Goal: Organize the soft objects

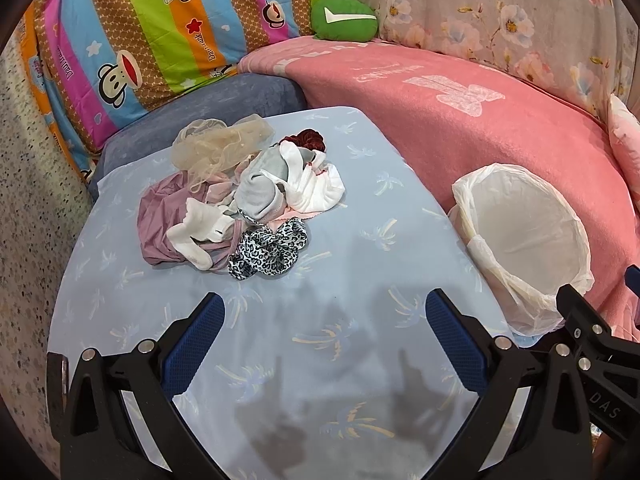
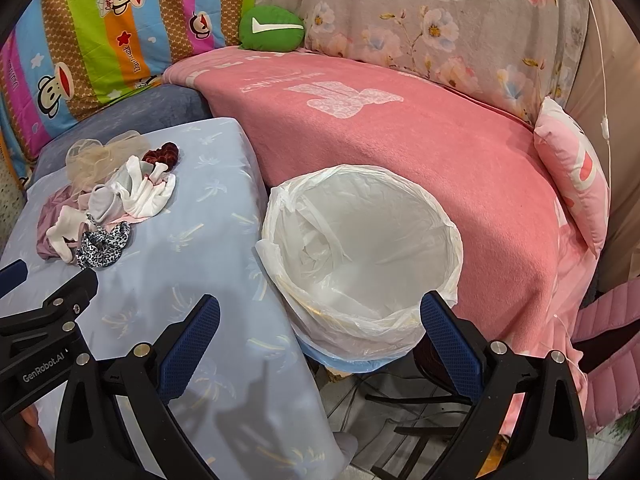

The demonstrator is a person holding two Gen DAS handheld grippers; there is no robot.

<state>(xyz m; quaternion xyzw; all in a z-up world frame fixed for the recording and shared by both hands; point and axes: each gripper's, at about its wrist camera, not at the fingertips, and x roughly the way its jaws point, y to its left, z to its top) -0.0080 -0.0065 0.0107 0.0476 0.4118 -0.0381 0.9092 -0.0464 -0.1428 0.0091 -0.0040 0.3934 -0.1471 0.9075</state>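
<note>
Tangled clothes pile [image 1: 240,200] — single pieces hardly separable, lower layers buried.

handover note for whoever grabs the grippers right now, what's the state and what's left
Left gripper: open, empty, over the blue palm-print cloth, short of the pile.
Right gripper: open, empty, at the near rim of the lined bin.
Pile of soft items: socks, leopard scrunchie, dark red scrunchie, mauve garment, sheer mesh piece, all still heaped on the cloth.
Done: nothing; the bin looks empty.
Left: probably move every item into it.
</note>
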